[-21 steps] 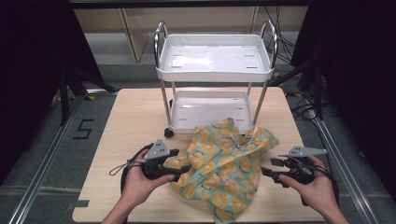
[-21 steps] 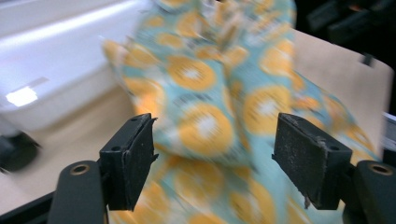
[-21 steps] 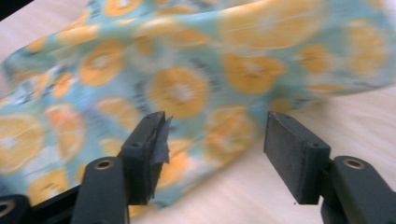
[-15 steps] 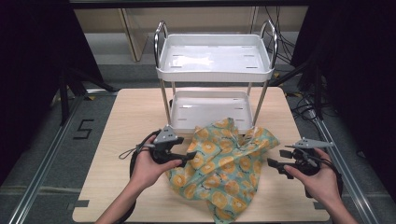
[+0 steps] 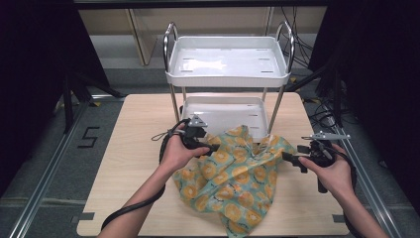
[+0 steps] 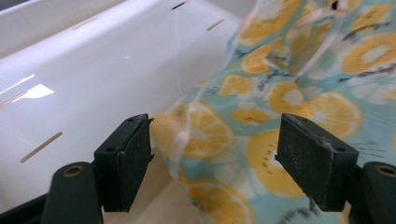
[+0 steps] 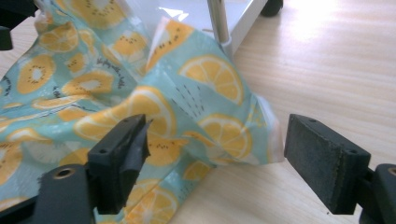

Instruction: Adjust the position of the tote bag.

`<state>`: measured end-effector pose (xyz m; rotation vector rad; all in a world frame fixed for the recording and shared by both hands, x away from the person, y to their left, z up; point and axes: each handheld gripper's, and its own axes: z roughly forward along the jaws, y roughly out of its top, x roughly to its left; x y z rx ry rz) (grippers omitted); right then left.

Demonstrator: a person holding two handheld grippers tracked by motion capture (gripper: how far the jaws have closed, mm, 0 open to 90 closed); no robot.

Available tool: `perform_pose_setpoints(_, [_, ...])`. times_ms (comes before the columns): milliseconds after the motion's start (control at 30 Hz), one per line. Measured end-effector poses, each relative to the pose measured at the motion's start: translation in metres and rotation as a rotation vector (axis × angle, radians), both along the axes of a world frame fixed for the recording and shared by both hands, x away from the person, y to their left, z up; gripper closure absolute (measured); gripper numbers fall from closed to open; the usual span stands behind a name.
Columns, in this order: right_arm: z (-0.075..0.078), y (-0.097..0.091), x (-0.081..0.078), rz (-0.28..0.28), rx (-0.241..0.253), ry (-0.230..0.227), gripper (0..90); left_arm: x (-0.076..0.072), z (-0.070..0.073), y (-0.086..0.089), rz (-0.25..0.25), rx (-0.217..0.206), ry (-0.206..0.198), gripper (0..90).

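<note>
The cloth (image 5: 237, 176) is lying crumpled on the counter (image 5: 133, 134), against the cart (image 5: 228, 106). Both jaws are gaping wide, empty: the left hand-held gripper (image 6: 215, 154) straddling its upper-left edge, the right hand-held gripper (image 7: 215, 158) facing its right corner.

High view overhead, facing forward-down; both gripper views close, low; all share fruit-print cloth (image 5: 237, 173).

A white two-tier cart (image 5: 228, 64) stands at the upper centre on the pale wooden surface (image 5: 133, 129). A "5" marking (image 5: 90, 137) shows on the floor at left.
</note>
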<state>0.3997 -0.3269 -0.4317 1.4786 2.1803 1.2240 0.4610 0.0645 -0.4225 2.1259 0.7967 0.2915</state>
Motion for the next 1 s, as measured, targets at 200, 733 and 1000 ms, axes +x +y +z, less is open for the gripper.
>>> perform_pose_setpoints(200, [-0.016, 0.012, 0.01, 0.031, -0.014, 0.087, 20.2, 0.015, -0.013, -0.01, -0.016, 0.054, 0.032, 24.7])
perform_pose_setpoints(733, [-0.025, 0.04, 0.014, 0.132, -0.021, 0.122, 83.0, 0.018, -0.015, -0.018, -0.139, 0.151, 0.095, 76.2])
perform_pose_setpoints(1000, [-0.01, 0.04, 0.009, 0.163, -0.045, 0.052, 90.0, 0.007, 0.002, -0.016, -0.077, 0.066, 0.063, 87.5])
